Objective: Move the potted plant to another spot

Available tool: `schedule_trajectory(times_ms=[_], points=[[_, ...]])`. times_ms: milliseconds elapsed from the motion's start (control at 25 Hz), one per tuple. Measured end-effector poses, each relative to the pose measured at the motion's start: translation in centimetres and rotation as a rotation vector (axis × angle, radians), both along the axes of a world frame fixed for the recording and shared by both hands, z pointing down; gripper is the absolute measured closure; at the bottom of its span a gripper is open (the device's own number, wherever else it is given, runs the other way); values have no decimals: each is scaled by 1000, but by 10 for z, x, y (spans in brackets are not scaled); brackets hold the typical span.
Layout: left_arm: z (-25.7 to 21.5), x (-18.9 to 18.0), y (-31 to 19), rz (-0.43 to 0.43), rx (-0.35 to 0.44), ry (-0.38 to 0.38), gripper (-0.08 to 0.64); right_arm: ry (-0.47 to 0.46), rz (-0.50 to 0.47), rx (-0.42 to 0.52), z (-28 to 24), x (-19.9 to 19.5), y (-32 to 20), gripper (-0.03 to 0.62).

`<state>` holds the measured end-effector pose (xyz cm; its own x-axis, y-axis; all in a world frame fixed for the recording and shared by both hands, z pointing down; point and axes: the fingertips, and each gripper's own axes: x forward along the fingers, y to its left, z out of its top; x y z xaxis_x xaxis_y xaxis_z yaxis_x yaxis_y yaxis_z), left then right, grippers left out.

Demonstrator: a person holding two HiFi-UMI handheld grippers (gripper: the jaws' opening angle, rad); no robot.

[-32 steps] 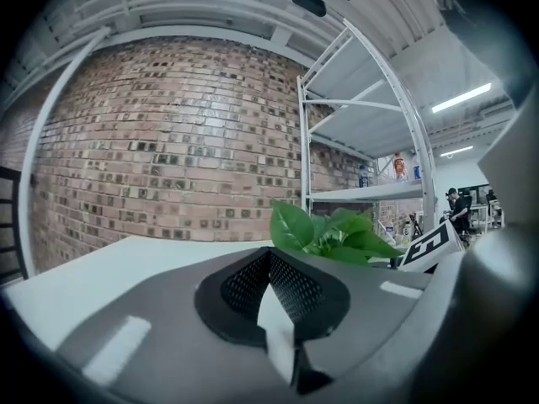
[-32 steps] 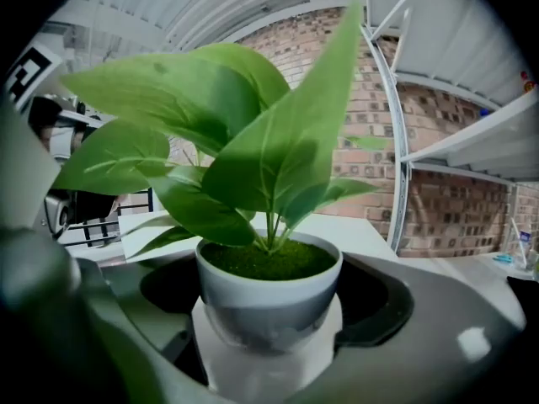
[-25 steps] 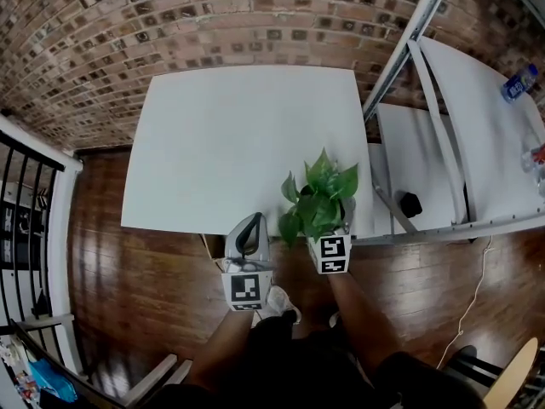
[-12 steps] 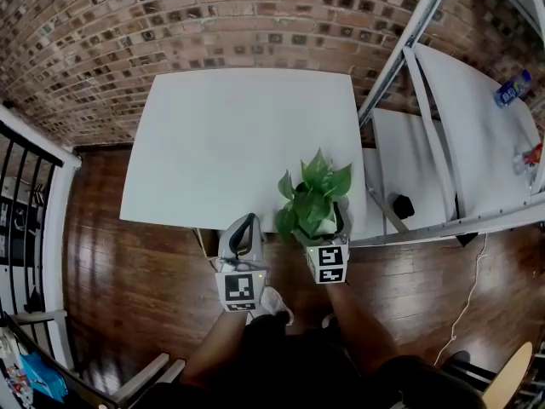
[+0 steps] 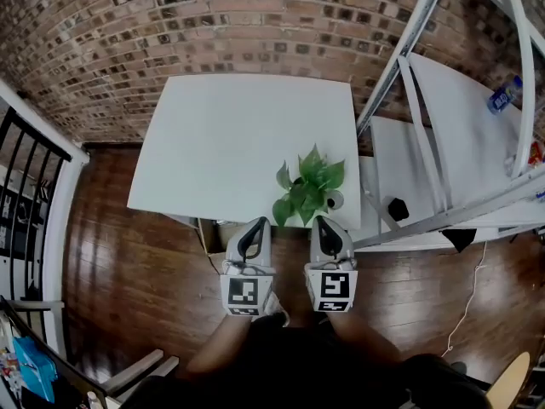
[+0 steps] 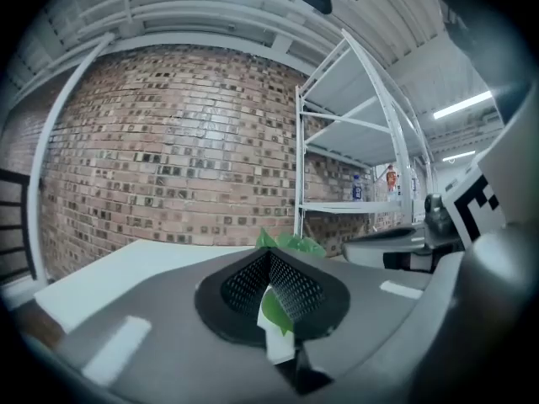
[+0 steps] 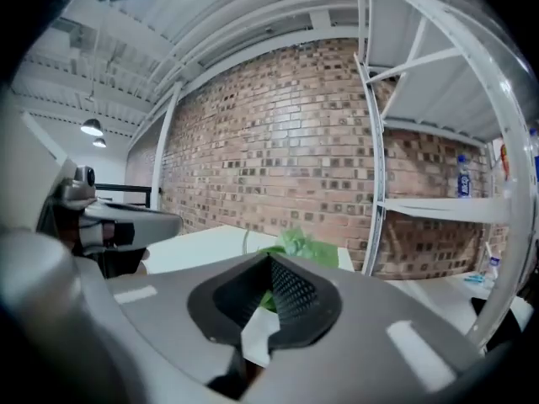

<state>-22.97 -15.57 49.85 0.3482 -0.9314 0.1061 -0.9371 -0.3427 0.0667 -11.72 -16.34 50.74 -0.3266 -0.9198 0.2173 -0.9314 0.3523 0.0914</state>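
Observation:
The potted plant (image 5: 308, 190), green leaves in a pale pot, stands on the white table (image 5: 221, 135) near its front right corner. Both grippers hang side by side in front of the table edge, off the plant. My left gripper (image 5: 252, 228) is shut and holds nothing. My right gripper (image 5: 329, 227) is also shut and empty, just short of the pot. In the left gripper view the plant's leaves (image 6: 290, 244) show over the closed jaws. The right gripper view has the leaves (image 7: 299, 247) just ahead of its closed jaws.
A white metal shelving rack (image 5: 443, 143) stands right of the table, with a bottle (image 5: 502, 96) and a small black object (image 5: 397, 207) on its shelves. A brick wall (image 5: 213, 24) backs the table. A black railing (image 5: 25, 194) runs along the left over the wooden floor (image 5: 128, 254).
My right gripper has come off the pot, drawn back toward me, risen, and its jaws have shut. The left gripper has also lifted a little. The plant stays on the table.

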Motion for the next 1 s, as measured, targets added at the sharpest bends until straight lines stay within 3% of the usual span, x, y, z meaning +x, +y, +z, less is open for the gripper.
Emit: schedule_trajectory(times_ms=[200,680,1000], points=[[3,10,4,-28,-84,-41,546,-37,-47,-11,-11,-7,3,591],[-31,36,8,-16,-35,-33,546,-32,-83,18,-35,-2,11,591],[-34,34,15,-17,-44,-27,546,-35,-103,44,-44,-10,19,591]])
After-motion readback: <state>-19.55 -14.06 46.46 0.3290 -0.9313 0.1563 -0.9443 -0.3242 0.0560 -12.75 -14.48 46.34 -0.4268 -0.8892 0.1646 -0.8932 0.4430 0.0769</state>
